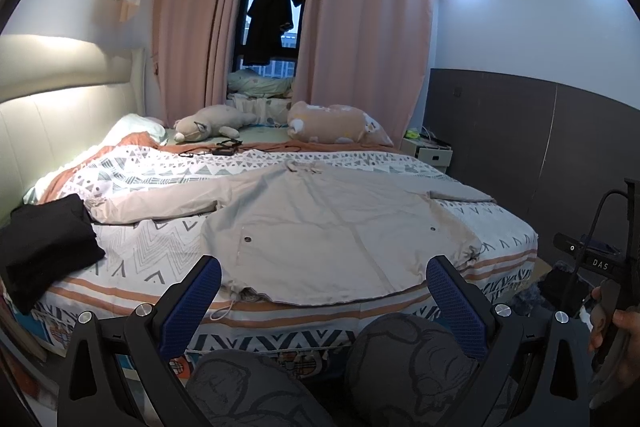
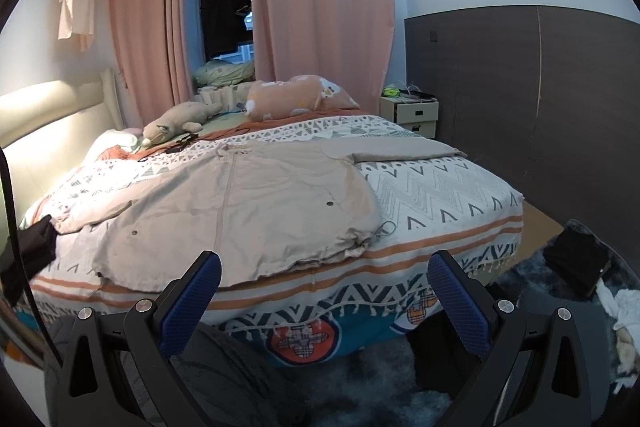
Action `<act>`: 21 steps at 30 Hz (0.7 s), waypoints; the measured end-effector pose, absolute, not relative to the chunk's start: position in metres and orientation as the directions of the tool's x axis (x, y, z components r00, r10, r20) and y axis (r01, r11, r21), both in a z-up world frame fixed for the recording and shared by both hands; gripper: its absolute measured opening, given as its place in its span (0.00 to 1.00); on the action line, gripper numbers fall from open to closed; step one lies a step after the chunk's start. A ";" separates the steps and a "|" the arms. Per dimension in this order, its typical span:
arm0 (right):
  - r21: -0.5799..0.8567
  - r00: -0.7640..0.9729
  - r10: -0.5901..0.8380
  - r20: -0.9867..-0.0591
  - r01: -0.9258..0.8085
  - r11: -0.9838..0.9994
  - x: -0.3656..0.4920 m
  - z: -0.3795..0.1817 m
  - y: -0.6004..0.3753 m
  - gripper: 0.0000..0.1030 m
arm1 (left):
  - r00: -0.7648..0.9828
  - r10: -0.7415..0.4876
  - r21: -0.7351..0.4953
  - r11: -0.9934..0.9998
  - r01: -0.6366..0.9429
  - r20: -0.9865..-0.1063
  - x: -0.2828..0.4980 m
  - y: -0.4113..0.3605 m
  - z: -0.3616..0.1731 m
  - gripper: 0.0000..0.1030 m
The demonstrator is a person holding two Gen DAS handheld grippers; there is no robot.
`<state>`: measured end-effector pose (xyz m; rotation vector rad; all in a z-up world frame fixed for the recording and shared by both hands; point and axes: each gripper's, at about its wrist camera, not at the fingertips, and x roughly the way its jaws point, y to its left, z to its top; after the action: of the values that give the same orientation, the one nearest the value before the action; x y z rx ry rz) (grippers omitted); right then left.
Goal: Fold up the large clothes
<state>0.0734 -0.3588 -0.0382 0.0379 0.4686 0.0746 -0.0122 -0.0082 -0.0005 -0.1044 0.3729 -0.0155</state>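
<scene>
Home bedroom: bed with patterned cover, padded headboard, pink curtains, plush toys, nightstand.

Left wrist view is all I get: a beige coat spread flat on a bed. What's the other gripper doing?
Observer: The right gripper is open and empty, held just short of the beige coat.
Operator: Anything on the floor on that side?
Observer: Yes, crumpled white cloth lies on the fluffy dark rug, near a black item.
</scene>
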 end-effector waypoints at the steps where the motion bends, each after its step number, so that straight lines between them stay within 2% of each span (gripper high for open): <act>1: 0.057 0.890 0.087 -0.448 -0.069 0.996 0.073 -0.038 -0.358 1.00 | 0.931 -0.036 -0.105 0.994 -0.003 -0.363 -0.012 -0.008 -0.001 0.99; 21: 0.018 0.890 0.081 -0.449 -0.081 0.997 0.101 -0.043 -0.341 1.00 | 0.923 -0.019 -0.107 0.994 -0.024 -0.384 0.008 0.001 -0.002 0.99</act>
<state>0.1005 -0.3411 -0.0432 -0.0011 0.4660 0.0839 0.0082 0.0012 -0.0024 -0.1103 0.3953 0.0024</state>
